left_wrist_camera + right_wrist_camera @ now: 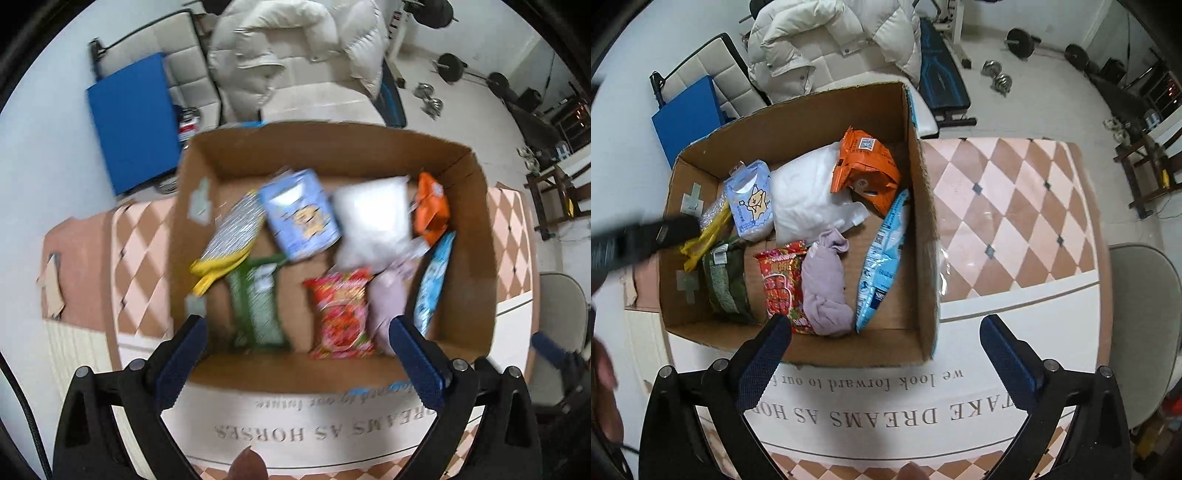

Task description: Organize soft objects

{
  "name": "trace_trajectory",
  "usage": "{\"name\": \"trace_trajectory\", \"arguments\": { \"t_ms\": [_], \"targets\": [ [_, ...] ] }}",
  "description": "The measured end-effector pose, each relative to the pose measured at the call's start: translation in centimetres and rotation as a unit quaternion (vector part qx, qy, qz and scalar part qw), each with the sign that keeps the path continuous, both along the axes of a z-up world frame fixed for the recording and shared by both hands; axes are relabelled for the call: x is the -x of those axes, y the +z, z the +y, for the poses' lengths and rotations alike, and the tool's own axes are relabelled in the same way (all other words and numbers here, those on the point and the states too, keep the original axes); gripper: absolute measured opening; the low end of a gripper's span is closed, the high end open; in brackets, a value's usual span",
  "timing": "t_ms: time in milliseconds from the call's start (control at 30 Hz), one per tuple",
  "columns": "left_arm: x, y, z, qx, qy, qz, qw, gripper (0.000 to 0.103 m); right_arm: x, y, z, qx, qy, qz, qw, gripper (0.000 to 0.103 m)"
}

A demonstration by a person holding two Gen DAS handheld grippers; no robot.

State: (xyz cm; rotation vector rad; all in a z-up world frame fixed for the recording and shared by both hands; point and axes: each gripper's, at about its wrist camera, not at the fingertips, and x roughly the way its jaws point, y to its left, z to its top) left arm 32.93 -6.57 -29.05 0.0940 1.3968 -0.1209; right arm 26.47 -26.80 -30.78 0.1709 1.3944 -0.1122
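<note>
An open cardboard box [476, 236] [919, 229] stands on the table and holds several soft items. Inside lie a lilac rolled cloth [825, 284] [386, 299], a red snack bag [781, 280] [341, 314], a green bag [726, 284] [256, 302], a white pillow pack [809, 192] [373, 221], a blue tissue pack [751, 201] [299, 214], an orange bag [866, 166] [430, 206], a light blue bag [882, 258] [434, 280] and a silver-yellow bag [229, 236]. My left gripper [297, 325] is open and empty above the box's near edge. My right gripper [886, 325] is open and empty at the box's near right corner.
The table [1015, 206] has a pink diamond cloth with printed text. A blue pad [133, 122], a white puffer jacket [295, 48] on a chair, a weight bench [942, 85] and dumbbells [997, 77] lie beyond. A grey chair [1145, 295] stands at the right.
</note>
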Motion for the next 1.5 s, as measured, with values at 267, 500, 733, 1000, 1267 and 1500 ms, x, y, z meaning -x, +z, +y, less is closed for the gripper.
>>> {"name": "trace_trajectory", "arguments": {
  "t_ms": [267,500,733,1000,1267,1500],
  "targets": [
    [4.8,0.6,2.5,-0.006,0.028,-0.027,0.9992,0.101,2.8,1.2,1.7,0.024,0.021,-0.021,0.999,0.103],
    [6.5,1.4,2.2,-0.015,0.025,-0.047,0.9985,0.101,3.7,2.2,2.2,0.025,0.023,-0.03,0.999,0.103],
    [9.2,5.2,2.1,-0.011,0.04,-0.082,0.9958,0.101,4.8,4.8,2.2,0.031,0.022,-0.055,0.998,0.103],
    [16.3,12.1,1.9,-0.01,0.041,-0.154,0.9871,0.101,10.6,12.0,2.4,0.038,0.024,-0.12,0.992,0.103],
    [23.4,17.6,3.0,-0.001,0.04,-0.191,0.9808,0.101,19.2,20.4,2.8,0.044,0.034,-0.19,0.98,0.103],
    [28.1,20.5,4.4,0.012,0.049,-0.206,0.9773,0.101,25.8,25.1,3.7,0.044,0.039,-0.234,0.971,0.103]
  ]
}}
